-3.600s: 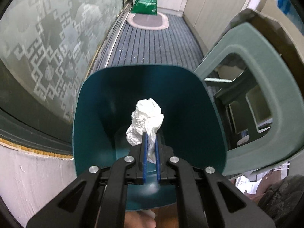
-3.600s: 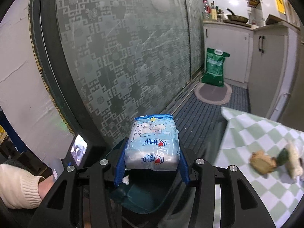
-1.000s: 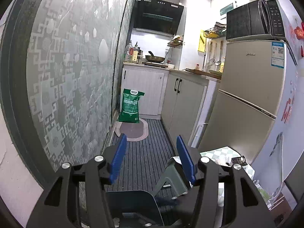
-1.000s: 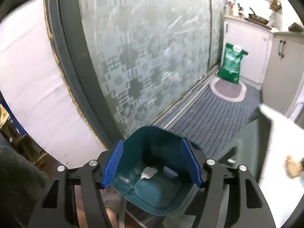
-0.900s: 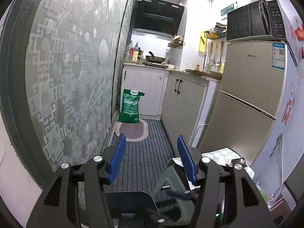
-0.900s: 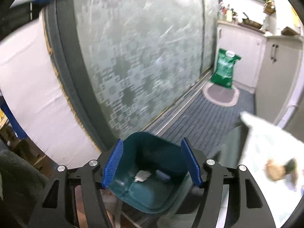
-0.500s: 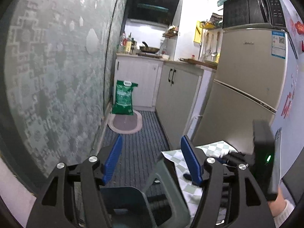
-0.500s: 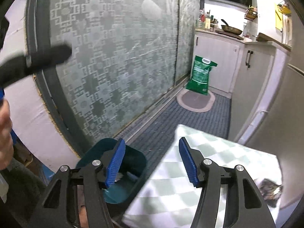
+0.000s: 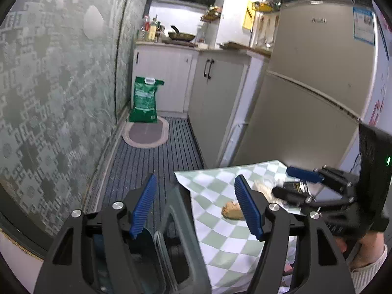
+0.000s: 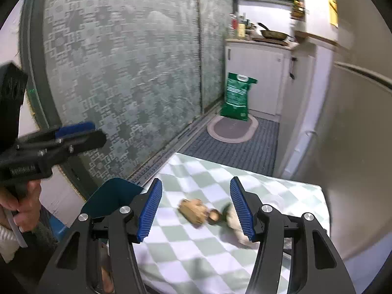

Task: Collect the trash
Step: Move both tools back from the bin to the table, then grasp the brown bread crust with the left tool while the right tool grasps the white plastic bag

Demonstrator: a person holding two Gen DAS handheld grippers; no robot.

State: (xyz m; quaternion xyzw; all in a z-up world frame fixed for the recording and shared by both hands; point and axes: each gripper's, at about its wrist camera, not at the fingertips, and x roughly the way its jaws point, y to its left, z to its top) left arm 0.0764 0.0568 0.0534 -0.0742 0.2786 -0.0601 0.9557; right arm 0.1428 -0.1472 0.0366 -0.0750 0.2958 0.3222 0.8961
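Both the left tool and right tool gape empty above scraps on the checked table.

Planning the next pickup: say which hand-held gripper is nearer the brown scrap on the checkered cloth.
Right. The right hand-held gripper frames the brown scrap; the left hand-held gripper hangs back over the table's edge.

Left hand-held gripper and right hand-held gripper — both agape, empty

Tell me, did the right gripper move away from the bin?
Yes. The right gripper swung from above the teal bin toward the checkered table; the bin now sits at its left.
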